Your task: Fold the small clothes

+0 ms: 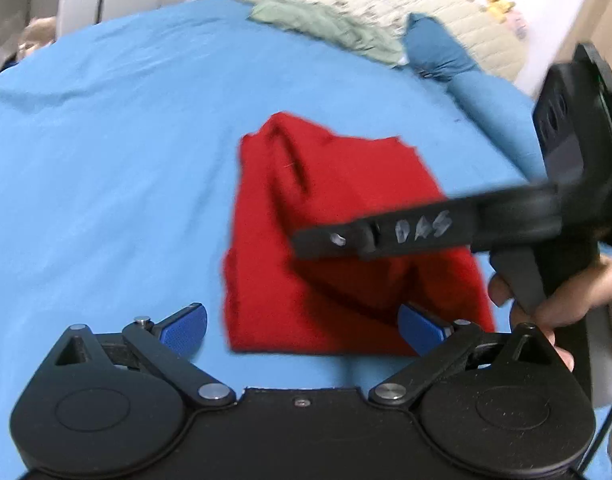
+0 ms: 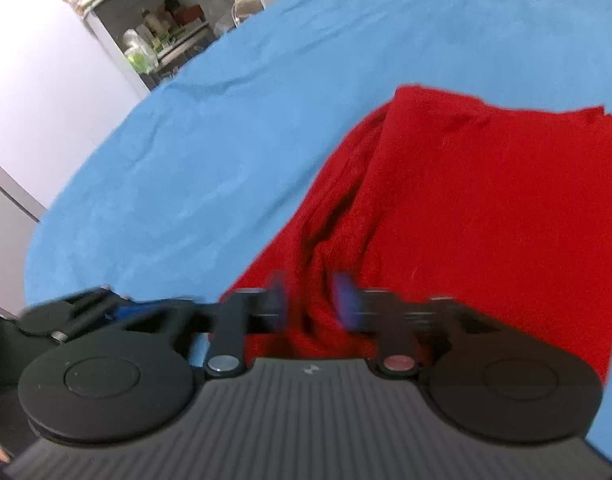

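A folded red knitted garment [image 1: 346, 240] lies mid-frame on the bed's blue sheet [image 1: 105, 160]. The left gripper [image 1: 301, 320] stands spread and empty at its near edge. The right gripper [image 2: 306, 300], blurred, has its jaws parted with a ridge of red cloth between them, seemingly unpinched. That ridge could snag a fingertip and drag the fold open.
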`<state>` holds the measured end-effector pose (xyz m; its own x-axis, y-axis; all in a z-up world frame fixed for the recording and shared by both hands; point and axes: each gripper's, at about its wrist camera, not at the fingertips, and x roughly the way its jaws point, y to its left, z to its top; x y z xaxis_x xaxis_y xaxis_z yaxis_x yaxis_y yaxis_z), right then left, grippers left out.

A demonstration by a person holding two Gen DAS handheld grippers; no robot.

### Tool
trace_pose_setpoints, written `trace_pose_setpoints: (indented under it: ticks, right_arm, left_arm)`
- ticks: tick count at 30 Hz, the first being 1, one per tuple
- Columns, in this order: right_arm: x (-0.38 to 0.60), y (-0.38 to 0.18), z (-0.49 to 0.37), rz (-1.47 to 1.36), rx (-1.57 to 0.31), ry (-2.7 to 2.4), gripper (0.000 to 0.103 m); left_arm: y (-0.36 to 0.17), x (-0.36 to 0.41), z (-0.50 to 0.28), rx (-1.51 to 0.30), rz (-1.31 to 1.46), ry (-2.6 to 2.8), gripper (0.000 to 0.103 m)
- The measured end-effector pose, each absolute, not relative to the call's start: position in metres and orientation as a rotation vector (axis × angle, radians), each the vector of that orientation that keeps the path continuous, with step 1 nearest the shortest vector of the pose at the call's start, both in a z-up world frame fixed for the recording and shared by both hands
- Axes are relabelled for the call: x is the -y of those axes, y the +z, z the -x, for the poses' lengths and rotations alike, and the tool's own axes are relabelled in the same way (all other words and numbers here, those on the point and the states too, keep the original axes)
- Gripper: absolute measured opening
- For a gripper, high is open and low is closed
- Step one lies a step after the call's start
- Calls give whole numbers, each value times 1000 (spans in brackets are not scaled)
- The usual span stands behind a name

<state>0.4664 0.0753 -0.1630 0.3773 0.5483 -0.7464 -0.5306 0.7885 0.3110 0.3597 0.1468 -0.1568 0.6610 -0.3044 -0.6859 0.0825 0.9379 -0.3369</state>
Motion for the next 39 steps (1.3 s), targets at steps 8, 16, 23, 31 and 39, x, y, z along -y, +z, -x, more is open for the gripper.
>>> trace_pose_setpoints:
  ticks: [8,16,23,31,39]
  right_arm:
    - [2,-112,-413,-88,-681,544,101]
    - [36,-186,-337,-104,-686,383,101]
    - [31,-233,-321,-73,-688,290,101]
    - [30,-240,-337,-78,-627,145,101]
    - [27,-245,-334,-32,-623,159,101]
  left_arm:
    - [-166,-145,-363,-777,402,-268,90]
    - [-165,-145,-381,-804,512,-262,63]
    - [-181,-151,-393,-853,521,-208,34]
    - [-180,-179,-378,-878,590,-167,26]
    - [-164,-155,-373,-854,439,-220,21]
